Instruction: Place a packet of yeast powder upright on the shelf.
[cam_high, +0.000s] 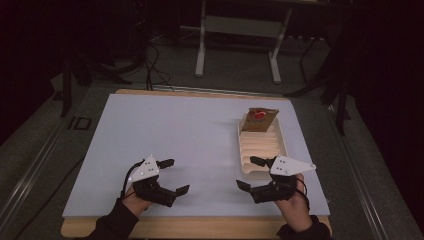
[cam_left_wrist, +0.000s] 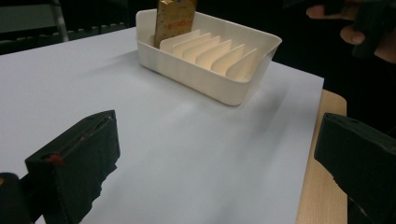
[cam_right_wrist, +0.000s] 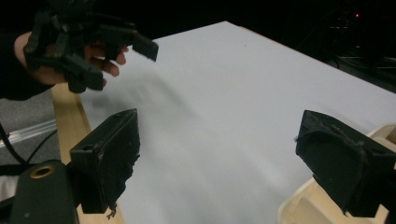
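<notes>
On the table (cam_high: 200, 130), near edge: I see both grippers apart.
Left gripper (cam_high: 175, 176): jaws spread, holding nothing.
Right gripper (cam_high: 248, 172): jaws spread, empty, beside tray (cam_high: 245, 145).
Tray: packet (cam_high: 259, 119) upright in far slot.

1. One white tray (cam_high: 281, 150) sits on the table (cam_high: 190, 145), with thin walls inside it.
2. One brown packet (cam_high: 260, 120) stands at the far end of the tray.
3. Two grippers are near the tray: the left gripper (cam_high: 170, 176) and the right gripper (cam_high: 252, 172).
4. Two hands hold them.
</notes>
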